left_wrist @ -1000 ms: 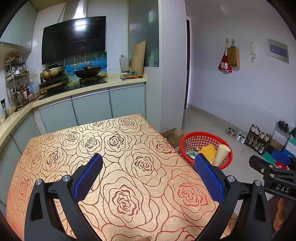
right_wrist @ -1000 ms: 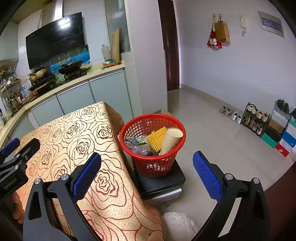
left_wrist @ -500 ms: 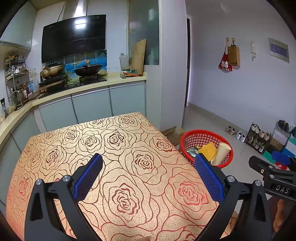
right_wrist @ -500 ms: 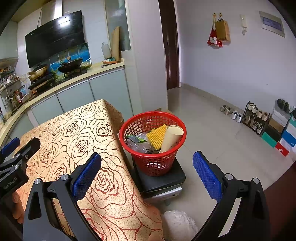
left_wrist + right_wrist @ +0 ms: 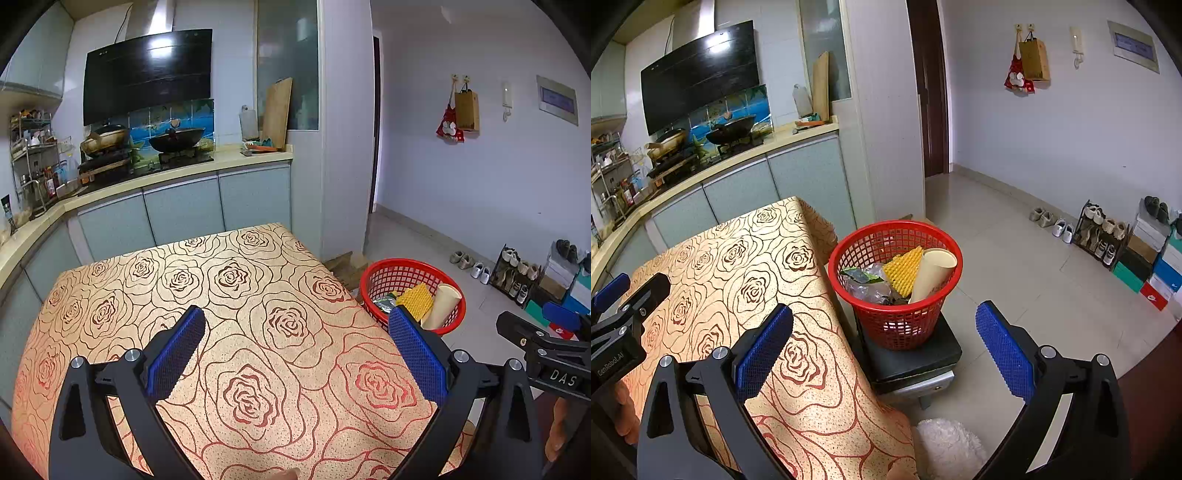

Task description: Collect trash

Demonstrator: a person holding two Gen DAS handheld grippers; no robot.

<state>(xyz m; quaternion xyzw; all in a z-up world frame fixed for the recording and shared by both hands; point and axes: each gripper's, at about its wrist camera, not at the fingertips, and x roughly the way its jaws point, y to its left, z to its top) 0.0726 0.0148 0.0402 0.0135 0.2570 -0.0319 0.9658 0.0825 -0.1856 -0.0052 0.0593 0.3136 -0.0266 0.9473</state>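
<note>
Both grippers idle, nothing held. Left gripper [image 5: 295, 350] hovers over the table [image 5: 229, 295], jaws wide apart and empty; right gripper [image 5: 886, 347] is off the table edge, jaws also wide apart and empty, aimed at the red basket [image 5: 849, 254]. The basket sits on a dark stool [image 5: 916, 358] just beside the table, on the robot's right. Inside: a rolled paper tube [image 5: 931, 273] leaning on the rim, a yellow mesh piece [image 5: 905, 269], crumpled clear plastic [image 5: 868, 284] and a dark wrapper [image 5: 857, 275]. Change over the last second: almost none. Both views drifted slightly, with the basket sitting a touch lower and farther out in the left view and the right view pulled back a hair; jaws stayed open throughout and the basket contents look unchanged. The visible tablecloth shows no loose trash in either view. My read: collection looks finished or close to it, and the arms are retreating rather than lining up another pick. Near table edge is hidden behind the gripper bodies, so I can't rule out a leftover piece there. A white fluffy mat [image 5: 949, 446] lies on the floor below the stool.
</note>
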